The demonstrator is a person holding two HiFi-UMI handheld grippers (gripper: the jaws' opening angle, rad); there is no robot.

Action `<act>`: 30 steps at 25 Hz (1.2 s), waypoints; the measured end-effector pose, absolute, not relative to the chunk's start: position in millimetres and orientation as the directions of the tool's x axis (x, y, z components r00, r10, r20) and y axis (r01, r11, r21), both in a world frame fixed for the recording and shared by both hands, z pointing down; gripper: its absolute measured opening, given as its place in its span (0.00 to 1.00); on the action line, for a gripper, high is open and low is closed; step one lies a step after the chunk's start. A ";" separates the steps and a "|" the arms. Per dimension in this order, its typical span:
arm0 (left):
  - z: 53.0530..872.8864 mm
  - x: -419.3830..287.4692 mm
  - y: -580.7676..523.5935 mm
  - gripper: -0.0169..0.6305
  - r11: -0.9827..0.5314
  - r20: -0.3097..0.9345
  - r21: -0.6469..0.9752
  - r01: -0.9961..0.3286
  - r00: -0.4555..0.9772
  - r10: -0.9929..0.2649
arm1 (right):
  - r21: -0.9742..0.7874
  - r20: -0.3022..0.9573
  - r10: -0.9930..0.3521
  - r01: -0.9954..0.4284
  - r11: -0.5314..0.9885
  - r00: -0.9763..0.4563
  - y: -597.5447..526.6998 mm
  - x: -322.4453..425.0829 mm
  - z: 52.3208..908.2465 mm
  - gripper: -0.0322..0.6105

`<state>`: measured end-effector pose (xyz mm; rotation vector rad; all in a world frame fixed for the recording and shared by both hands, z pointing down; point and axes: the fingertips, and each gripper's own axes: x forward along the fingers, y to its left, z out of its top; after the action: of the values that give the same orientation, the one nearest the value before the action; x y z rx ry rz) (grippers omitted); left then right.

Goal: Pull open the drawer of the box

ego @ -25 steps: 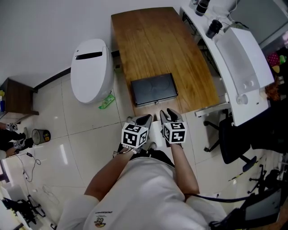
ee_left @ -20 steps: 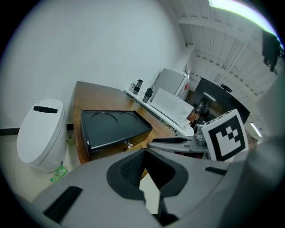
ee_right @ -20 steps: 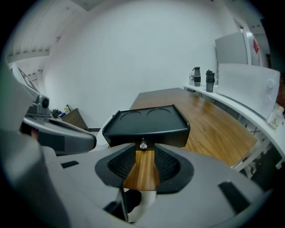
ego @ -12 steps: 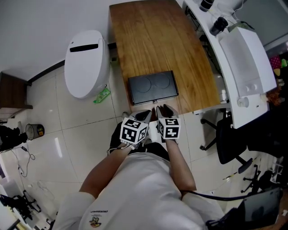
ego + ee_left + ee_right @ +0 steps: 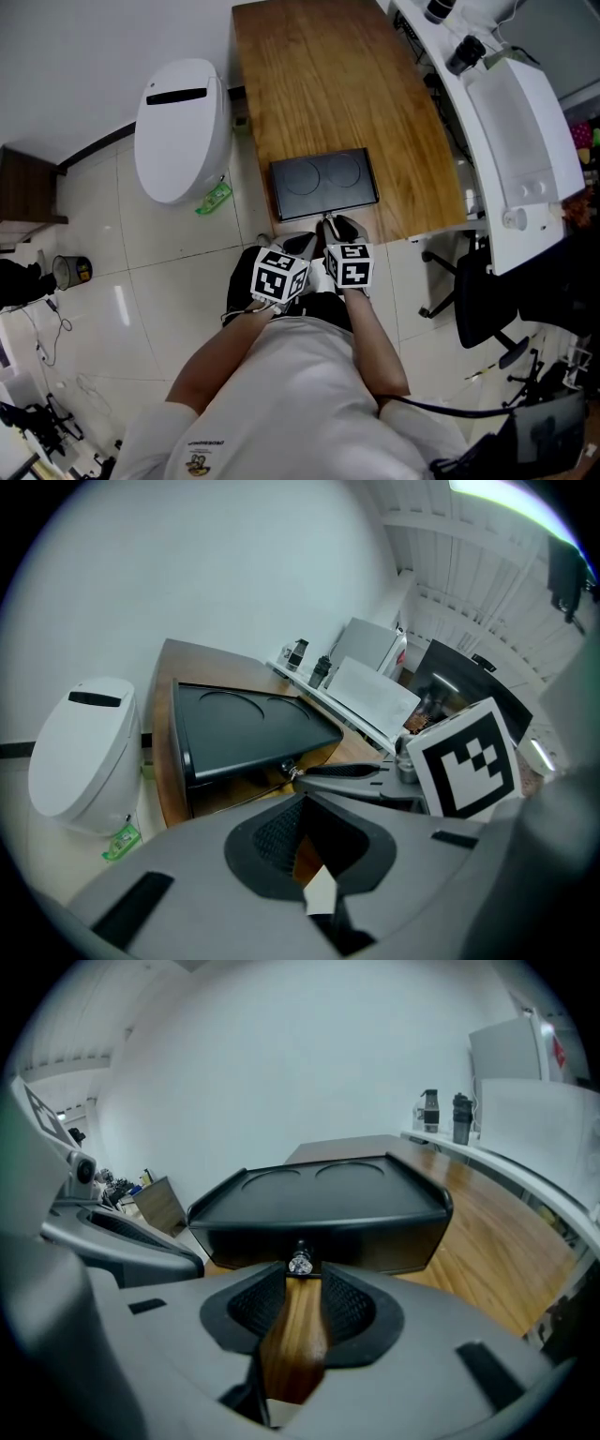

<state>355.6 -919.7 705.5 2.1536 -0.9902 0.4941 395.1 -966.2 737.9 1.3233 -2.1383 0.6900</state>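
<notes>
Nearer now, right gripper (image 5: 301,1288) holds jaws apart astride drawer knob (image 5: 300,1264) at 12 o'clock (ready to pinch); box (image 5: 319,1204) sits at table (image 5: 328,94) edge; left gripper (image 5: 300,832), agape and empty, waits at 9 o'clock.

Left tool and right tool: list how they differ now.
The right tool has the knob of the box at the tips of its jaws. The left tool has nothing between its jaws. The right tool points straight at the box's front, while the left tool sits farther back and off to one side. Both have their jaws apart and grip nothing.
</notes>
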 end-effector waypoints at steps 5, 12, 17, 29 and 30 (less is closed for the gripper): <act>709.4 356.0 -917.7 0.03 -0.460 0.588 0.443 -0.769 0.637 -0.498 | -0.149 0.660 -0.642 -0.906 0.397 -0.390 -968.5 391.6 740.0 0.21; 711.4 355.2 -915.8 0.03 -0.465 0.592 0.440 -0.768 0.637 -0.493 | -0.148 0.664 -0.642 -0.909 0.390 -0.383 -970.2 388.3 742.9 0.18; 713.5 355.7 -914.3 0.03 -0.465 0.595 0.442 -0.767 0.638 -0.488 | -0.149 0.669 -0.640 -0.912 0.382 -0.378 -971.3 388.7 744.4 0.15; 711.8 352.9 -913.0 0.03 -0.465 0.601 0.436 -0.770 0.634 -0.487 | -0.128 0.672 -0.643 -0.912 0.389 -0.368 -971.1 389.5 744.0 0.14; 711.8 353.2 -912.3 0.03 -0.465 0.602 0.435 -0.771 0.633 -0.486 | -0.129 0.671 -0.643 -0.913 0.388 -0.368 -971.1 389.9 743.8 0.14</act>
<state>353.2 -912.3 711.8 2.1511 -0.9769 0.5217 389.9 -971.1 743.8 1.3304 -2.1254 0.6751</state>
